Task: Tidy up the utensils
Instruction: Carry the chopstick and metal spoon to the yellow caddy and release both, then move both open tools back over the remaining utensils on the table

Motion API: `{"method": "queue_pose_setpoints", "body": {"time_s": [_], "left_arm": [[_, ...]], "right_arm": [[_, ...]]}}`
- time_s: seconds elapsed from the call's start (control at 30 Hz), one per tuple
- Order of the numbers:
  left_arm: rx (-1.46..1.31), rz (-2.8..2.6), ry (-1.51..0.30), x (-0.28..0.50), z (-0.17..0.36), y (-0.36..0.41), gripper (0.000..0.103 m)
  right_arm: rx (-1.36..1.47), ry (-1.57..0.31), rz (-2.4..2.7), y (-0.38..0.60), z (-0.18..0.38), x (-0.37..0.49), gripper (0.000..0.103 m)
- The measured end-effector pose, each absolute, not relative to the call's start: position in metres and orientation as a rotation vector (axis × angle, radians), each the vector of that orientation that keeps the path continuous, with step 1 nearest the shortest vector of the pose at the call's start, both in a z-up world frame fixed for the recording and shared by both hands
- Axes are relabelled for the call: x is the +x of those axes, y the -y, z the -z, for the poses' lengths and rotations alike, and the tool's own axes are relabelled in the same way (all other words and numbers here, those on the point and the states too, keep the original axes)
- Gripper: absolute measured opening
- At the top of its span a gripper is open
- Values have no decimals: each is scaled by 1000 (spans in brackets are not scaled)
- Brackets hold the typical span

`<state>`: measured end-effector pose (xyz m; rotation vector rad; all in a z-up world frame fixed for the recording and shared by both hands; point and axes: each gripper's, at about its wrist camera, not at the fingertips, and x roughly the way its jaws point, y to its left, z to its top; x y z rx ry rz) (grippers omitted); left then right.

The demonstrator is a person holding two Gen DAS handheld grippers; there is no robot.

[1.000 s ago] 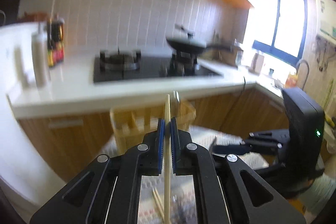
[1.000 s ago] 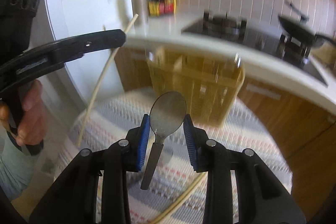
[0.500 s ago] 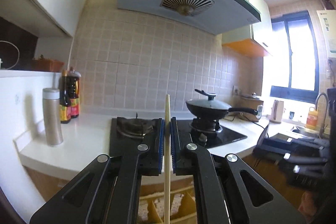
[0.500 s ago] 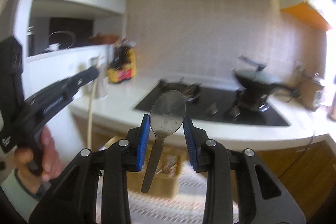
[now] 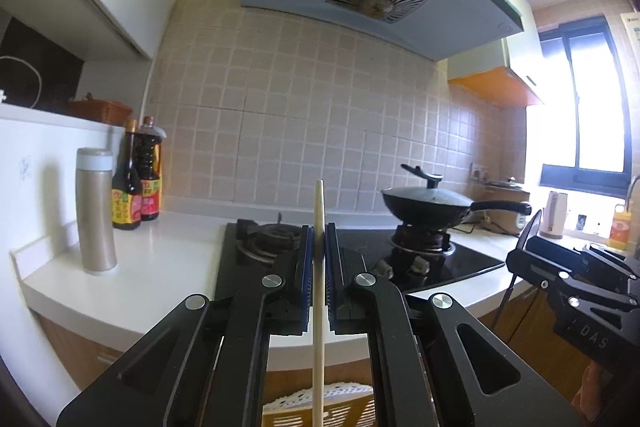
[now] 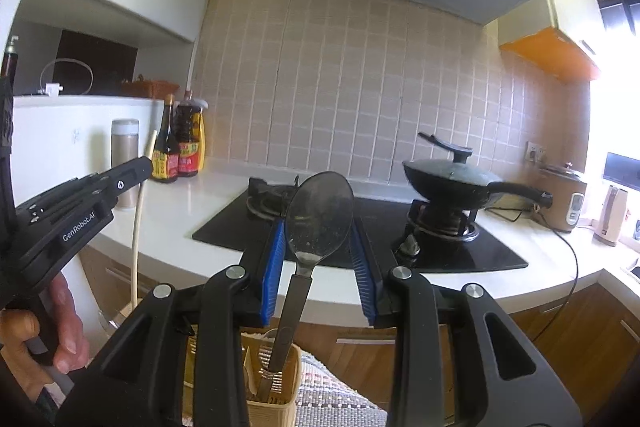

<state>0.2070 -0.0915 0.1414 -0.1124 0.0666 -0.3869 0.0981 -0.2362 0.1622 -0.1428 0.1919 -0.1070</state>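
One white countertop [image 5: 160, 267] — tiled wall [image 5: 300, 147] behind

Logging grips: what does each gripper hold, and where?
Left gripper: chopstick, clamped near its upper end. Right gripper: spoon, held across its bowl.

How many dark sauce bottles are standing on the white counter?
2. The slim dark sauce bottle with a gold cap and the wider red-labelled bottle stand side by side at the counter's back left, beside the metal flask. More may be hidden.

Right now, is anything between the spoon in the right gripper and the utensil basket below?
Nothing visible: the spoon, clamped in the right gripper, hangs handle-down directly above the wicker basket.
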Motion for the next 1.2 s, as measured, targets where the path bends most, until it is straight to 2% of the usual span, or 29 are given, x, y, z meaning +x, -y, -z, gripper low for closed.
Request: {"method": "queue_pose_setpoints", "body": {"time_s": [0.37, 0.6, 0.63, 0.67, 0.73, 0.97, 1.07, 1.2], "left_arm": [[-195, 367, -103, 218, -117, 69, 4], [-212, 411, -136, 210, -112, 60, 6], [-206, 416, -140, 208, -112, 60, 10], [-198, 422, -144, 204, -113, 59, 17], [-186, 437, -156, 198, -114, 57, 29], [-161, 535, -223, 153, -125, 39, 60], [-167, 577, -284, 135, -131, 31, 65], [-152, 604, -364, 116, -135, 28, 65]], "right_arm": [[-203, -272, 97, 225, -129, 112, 30], [-145, -385, 15, 233, -121, 110, 30], [-129, -397, 8, 236, -121, 109, 31], [-115, -412, -6, 238, -120, 107, 35], [-96, -433, -33, 242, -121, 101, 55], [0, -515, -95, 257, -126, 62, 55], [25, -575, -105, 260, -129, 47, 55], [57, -652, -112, 261, -132, 26, 55]]}}
